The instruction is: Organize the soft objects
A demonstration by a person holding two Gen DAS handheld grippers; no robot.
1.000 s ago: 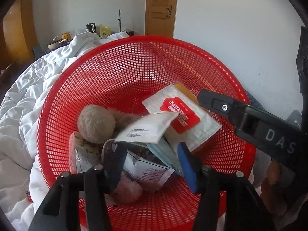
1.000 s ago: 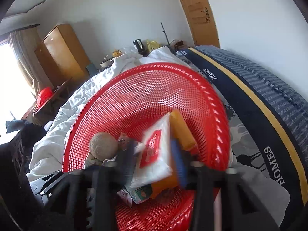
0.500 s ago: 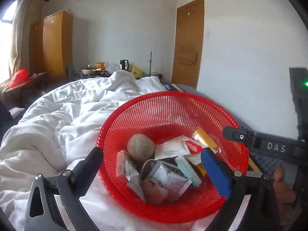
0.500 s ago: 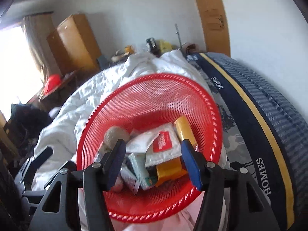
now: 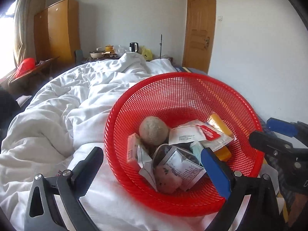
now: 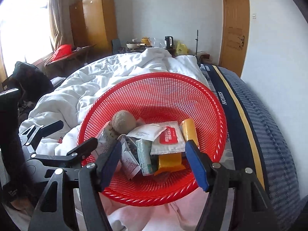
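The basket [image 5: 184, 104] sits on the bed, holding the soft items: a ball [image 5: 153, 130], a white pouch [image 5: 207, 134] with a red label, a yellow pack [image 5: 220, 123], a printed sachet [image 5: 181, 165] and a pink sponge [image 5: 167, 179].

Left gripper [image 5: 152, 170]: released, jaws at full spread, nothing between the pads. The basket lies ahead of it, from 12 to 2 o'clock; the right-hand finger overlaps the basket's near wall in view.

Right gripper [image 6: 154, 162]: jaws opening, empty. The basket lies at 12 o'clock, its contents seen between the fingers but untouched.

Surface: a rumpled white duvet [image 5: 63, 104] at 10 o'clock; a striped mattress edge [image 6: 256, 115] at 2 o'clock. Room: wardrobe [image 5: 57, 30] at 11 o'clock, door [image 5: 199, 27] at 1 o'clock, kettle [image 6: 168, 42] behind the bed.
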